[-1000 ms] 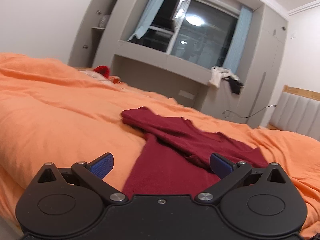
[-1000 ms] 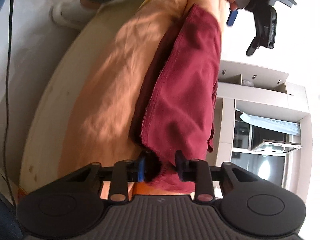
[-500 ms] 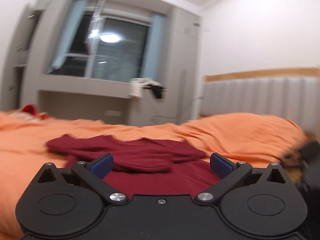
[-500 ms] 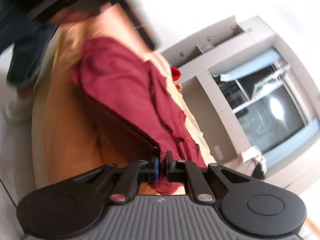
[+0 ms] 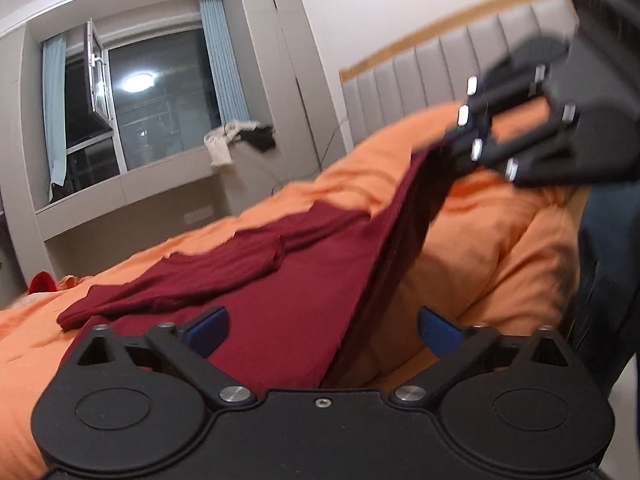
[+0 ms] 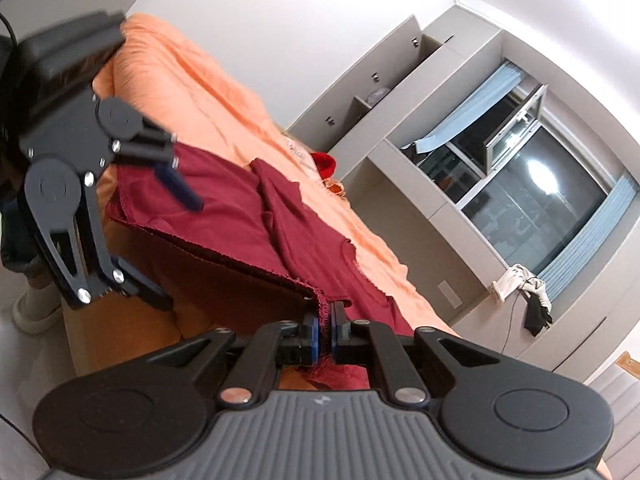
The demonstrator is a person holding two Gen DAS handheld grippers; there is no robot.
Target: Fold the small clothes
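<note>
On the orange duvet [image 5: 492,240], right gripper [image 6: 324,334] pinches the maroon shirt [image 5: 304,264]; left gripper [image 5: 320,326] jaws spread.

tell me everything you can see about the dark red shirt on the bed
The dark red shirt is a soft knit-looking garment with long sleeves, lying spread across the orange duvet. One sleeve is folded across its body. The hem shows a raw, stitched edge. The right gripper is shut on a hem corner and lifts it, so that edge hangs off the bedding in a taut fold. The left gripper hovers open over the opposite end without gripping it.
</note>
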